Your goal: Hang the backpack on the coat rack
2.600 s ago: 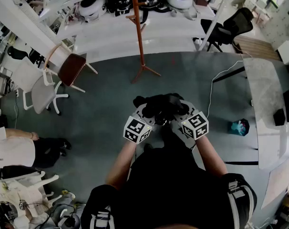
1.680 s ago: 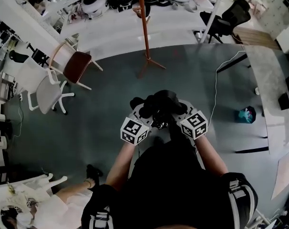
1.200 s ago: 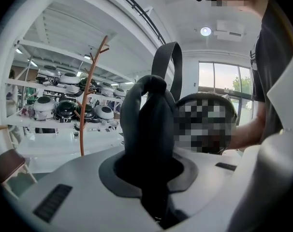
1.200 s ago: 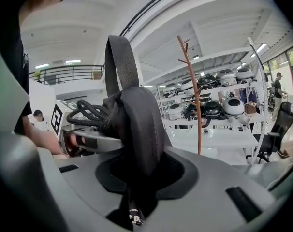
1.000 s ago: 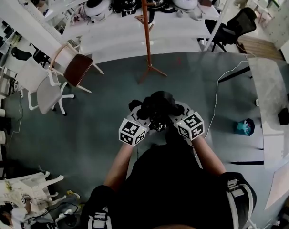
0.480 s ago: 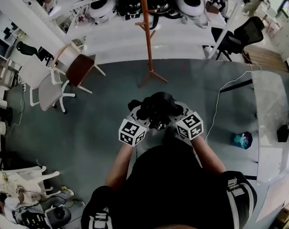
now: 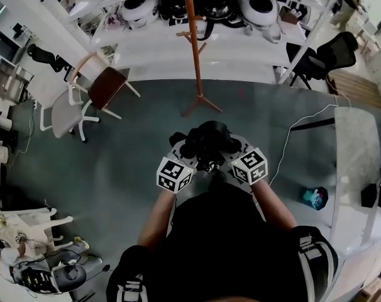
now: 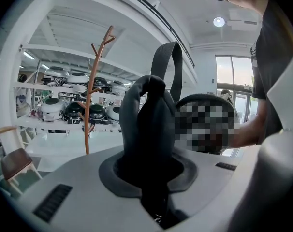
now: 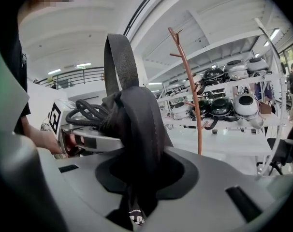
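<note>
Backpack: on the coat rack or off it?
Off. The left hand-held gripper and right hand-held gripper clamp the backpack; the coat rack stands apart, ahead.

Matt black cloth backpack [image 7: 206,140], smooth reddish-brown coat rack [image 7: 192,36], matt grey floor [image 7: 115,150]

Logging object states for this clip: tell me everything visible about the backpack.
The backpack is black, soft fabric, bunched up, with a webbing loop standing above it. It is held in the air in front of the person's torso, pinched by the left tool and the right tool, each shut on a fold. It does not touch the coat rack ahead.
</note>
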Demonstrator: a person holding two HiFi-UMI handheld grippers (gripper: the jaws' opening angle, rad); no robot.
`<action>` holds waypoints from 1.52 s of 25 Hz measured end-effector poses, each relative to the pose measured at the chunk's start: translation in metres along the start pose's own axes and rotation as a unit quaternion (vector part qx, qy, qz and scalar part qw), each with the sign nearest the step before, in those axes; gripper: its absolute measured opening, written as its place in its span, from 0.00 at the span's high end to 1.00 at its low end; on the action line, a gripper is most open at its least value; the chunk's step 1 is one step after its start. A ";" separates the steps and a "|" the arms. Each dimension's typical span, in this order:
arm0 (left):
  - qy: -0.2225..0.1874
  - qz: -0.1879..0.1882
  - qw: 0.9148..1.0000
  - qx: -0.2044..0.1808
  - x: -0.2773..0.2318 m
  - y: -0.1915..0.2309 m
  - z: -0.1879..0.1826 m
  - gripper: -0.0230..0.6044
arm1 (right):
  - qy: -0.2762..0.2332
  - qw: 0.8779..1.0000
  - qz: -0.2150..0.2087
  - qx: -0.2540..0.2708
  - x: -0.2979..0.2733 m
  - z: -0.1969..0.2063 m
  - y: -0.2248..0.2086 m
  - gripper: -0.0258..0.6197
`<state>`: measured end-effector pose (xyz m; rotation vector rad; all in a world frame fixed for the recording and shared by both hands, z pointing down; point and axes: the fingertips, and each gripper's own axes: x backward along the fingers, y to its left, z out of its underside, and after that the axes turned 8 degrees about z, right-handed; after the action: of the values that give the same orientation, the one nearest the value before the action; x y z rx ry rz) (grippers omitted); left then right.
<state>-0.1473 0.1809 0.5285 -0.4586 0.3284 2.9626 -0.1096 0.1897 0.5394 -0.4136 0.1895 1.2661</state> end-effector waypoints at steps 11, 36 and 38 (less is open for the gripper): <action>0.009 -0.016 1.000 0.002 -0.051 -0.001 -0.010 0.83 | -0.002 1.000 -0.017 -0.008 0.006 -0.001 -0.051 0.78; 0.019 0.014 1.000 0.001 -0.107 0.010 -0.019 0.83 | 0.001 1.000 0.008 -0.016 0.004 -0.002 -0.108 0.78; 0.021 0.018 1.000 0.000 -0.109 0.016 -0.021 0.83 | 0.002 1.000 0.013 -0.017 -0.002 -0.004 -0.111 0.78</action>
<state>-0.0404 0.1502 0.5461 -0.5206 0.3462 2.9918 -0.0038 0.1601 0.5581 -0.4446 0.1765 1.2953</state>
